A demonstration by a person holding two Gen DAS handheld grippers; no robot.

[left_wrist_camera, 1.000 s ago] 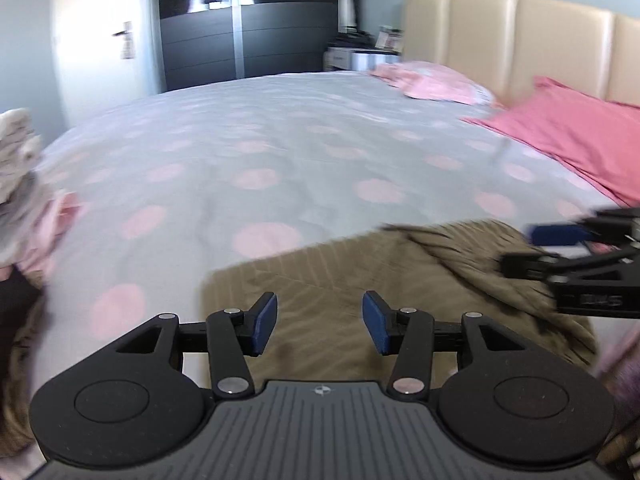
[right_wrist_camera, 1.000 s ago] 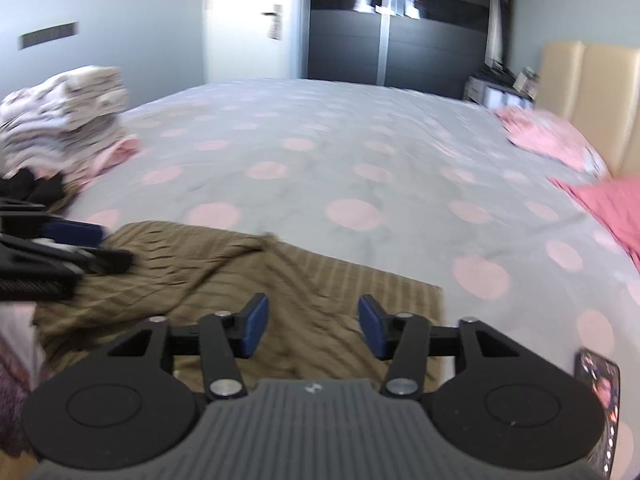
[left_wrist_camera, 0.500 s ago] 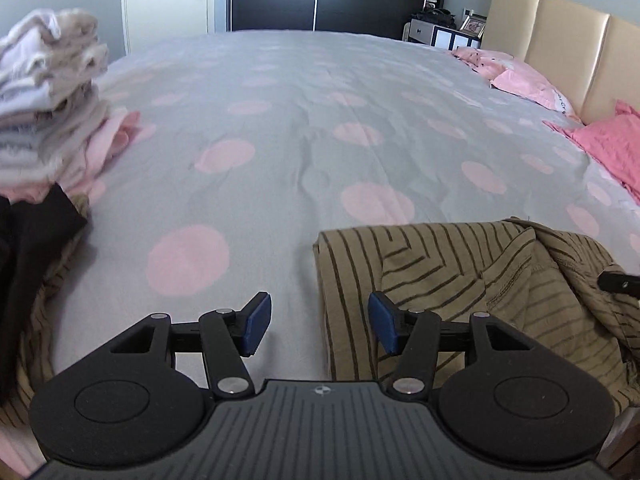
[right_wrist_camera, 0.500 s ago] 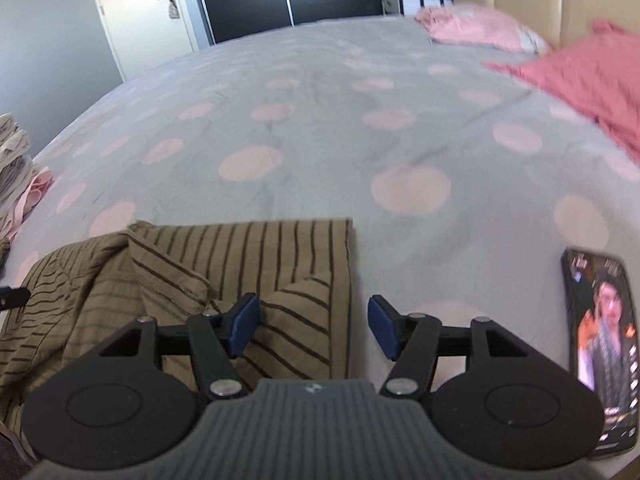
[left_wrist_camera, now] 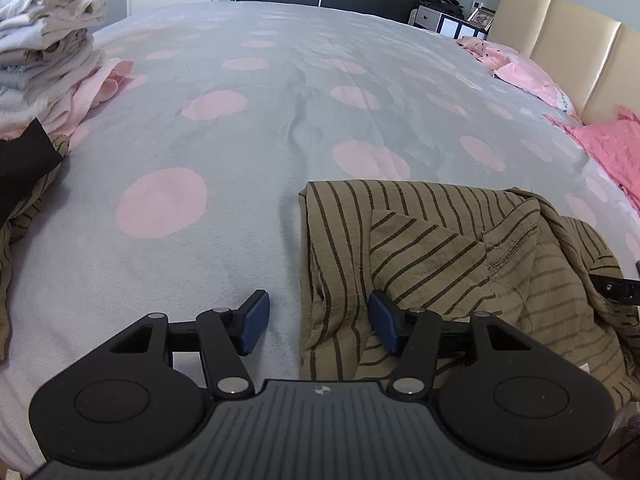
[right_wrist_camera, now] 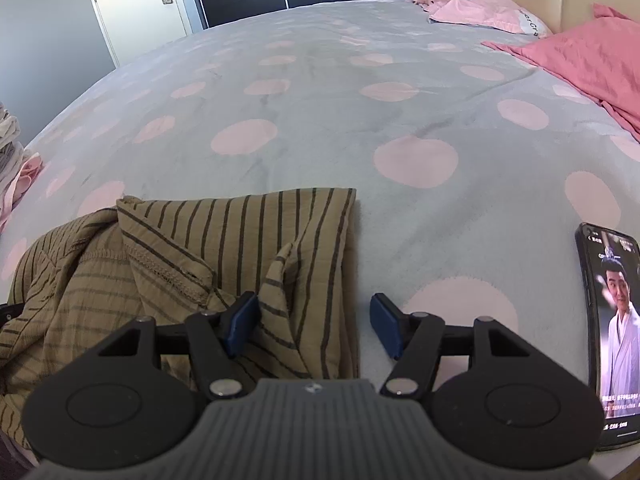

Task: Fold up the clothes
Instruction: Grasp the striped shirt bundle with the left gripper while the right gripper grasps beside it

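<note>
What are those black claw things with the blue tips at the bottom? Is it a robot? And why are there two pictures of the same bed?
It's not a robot. A person holds a pincher tool in each hand, and each tool carries a small camera looking out over its two fingers. So one picture comes from the left gripper and the other from the right gripper.

Both look at a grey bed cover with pink dots. On it lies a crumpled brown striped shirt waiting to be folded. Each gripper sits over one edge of the shirt with its jaws apart, so nothing is pinched yet. The right one's jaws have just been opening.

There's also a pile of folded clothes, pink pillows, and a phone with its screen on.
</note>
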